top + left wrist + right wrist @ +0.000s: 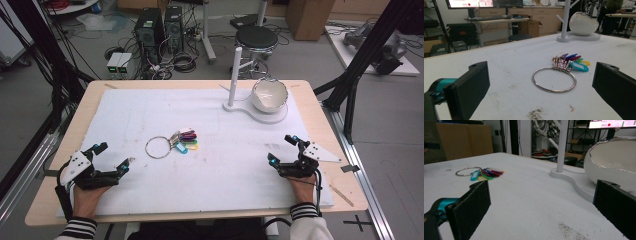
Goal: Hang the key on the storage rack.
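Observation:
A metal key ring (158, 147) lies flat near the middle of the white mat (215, 165), with a bunch of coloured key tags (187, 140) at its right side. The ring (554, 80) and tags (574, 62) lie ahead of my left gripper (541, 85); the ring (467, 171) and tags (486, 174) lie far off to the left in the right gripper view. My left gripper (113, 157) rests at the front left, open and empty. My right gripper (283, 148) rests at the front right, open and empty. A white stand with an upright peg post (235, 75) and a white bowl (269, 95) sits at the back right.
The stand's flat white base (260, 114) reaches toward the mat's right side. In the right gripper view the bowl (614, 162) and post (562, 145) stand close ahead. Beyond the table stand a stool (256, 37), computer towers (157, 30) and cables on the floor.

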Demonstrator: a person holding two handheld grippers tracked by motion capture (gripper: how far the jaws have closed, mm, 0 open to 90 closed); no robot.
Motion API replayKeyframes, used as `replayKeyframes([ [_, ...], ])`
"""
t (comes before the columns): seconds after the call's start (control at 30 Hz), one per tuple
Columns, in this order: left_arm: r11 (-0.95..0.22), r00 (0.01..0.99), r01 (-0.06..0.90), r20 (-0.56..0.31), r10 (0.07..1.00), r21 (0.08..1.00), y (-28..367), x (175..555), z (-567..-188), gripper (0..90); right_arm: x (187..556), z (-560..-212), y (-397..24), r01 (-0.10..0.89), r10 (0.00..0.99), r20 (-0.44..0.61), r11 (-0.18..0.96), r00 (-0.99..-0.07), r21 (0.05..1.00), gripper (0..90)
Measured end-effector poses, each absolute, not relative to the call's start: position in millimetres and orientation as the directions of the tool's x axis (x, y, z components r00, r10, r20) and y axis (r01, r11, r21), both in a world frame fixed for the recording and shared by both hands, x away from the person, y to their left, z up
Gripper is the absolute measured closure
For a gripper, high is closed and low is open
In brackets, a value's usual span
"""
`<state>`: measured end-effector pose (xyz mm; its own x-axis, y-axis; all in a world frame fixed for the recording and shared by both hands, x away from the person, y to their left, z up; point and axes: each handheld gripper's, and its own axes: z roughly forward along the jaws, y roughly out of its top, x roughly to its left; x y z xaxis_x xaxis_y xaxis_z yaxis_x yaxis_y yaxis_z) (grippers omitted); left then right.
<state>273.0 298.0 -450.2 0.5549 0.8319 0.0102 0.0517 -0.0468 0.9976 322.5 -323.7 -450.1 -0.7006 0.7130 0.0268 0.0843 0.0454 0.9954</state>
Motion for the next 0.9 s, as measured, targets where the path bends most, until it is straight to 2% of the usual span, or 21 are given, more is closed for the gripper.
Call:
replayKeyframes([
  [0.67,-0.035,0.568,0.064,-0.008,0.823,0.997,299.2,274.7,-449.6,1.7,322.6,-450.1,-323.9,0.091,0.712,0.034,0.043,-0.701,0.995,0.9],
  [0.9,-0.026,0.608,0.071,-0.023,0.793,0.997,299.8,279.1,-435.2,1.7,322.5,-450.2,-324.1,0.095,0.715,0.04,0.037,-0.698,0.995,0.9],
])
